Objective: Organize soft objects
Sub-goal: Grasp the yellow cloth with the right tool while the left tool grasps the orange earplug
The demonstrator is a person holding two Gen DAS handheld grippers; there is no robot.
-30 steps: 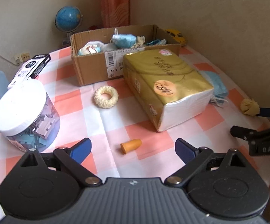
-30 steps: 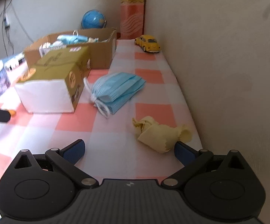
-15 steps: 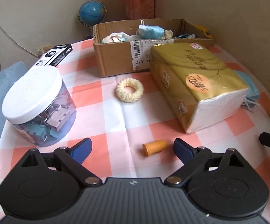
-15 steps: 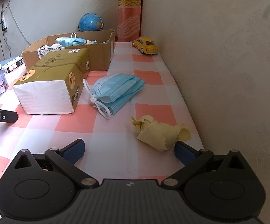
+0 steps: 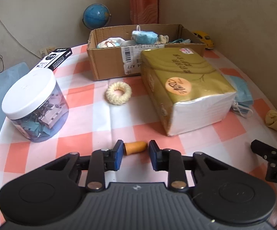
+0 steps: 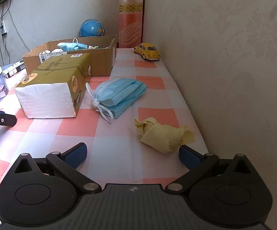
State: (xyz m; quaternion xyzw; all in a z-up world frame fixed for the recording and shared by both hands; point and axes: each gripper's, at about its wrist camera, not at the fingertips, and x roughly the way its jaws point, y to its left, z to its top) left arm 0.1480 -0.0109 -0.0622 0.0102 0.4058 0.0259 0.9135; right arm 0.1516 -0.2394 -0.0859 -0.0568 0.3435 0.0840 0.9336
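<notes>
Desk [image 5: 104, 115], pink-and-white check cloth; contents near to far.

- Left gripper [image 5: 135, 150]: fingers drawn in on either side of the orange finger cot [image 5: 135, 147], which lies flat on the cloth; pads at or just short of both ends, firm contact not certain.
- Right gripper [image 6: 132, 154]: fingers spread wide, nothing between them; yellow cloth [image 6: 163, 135], crumpled, just beyond the right finger.
- Clear jar [image 5: 36, 107], white lid, holding binder clips, left side.
- Tissue pack [image 5: 186, 88], gold wrapper, one white end facing the camera, centre.
- Blue face masks [image 6: 117, 95], stacked and tied, beside the tissue pack on its right.
- Cream knitted ring [image 5: 118, 93], between jar and tissue pack.
- Black-and-white box [image 5: 55, 58], far left.
- Cardboard box [image 5: 107, 63], open, soft items inside, behind the tissue pack.
- Yellow toy car [image 6: 147, 51], by the wall.
- Globe [image 5: 96, 19], behind the cardboard box.
</notes>
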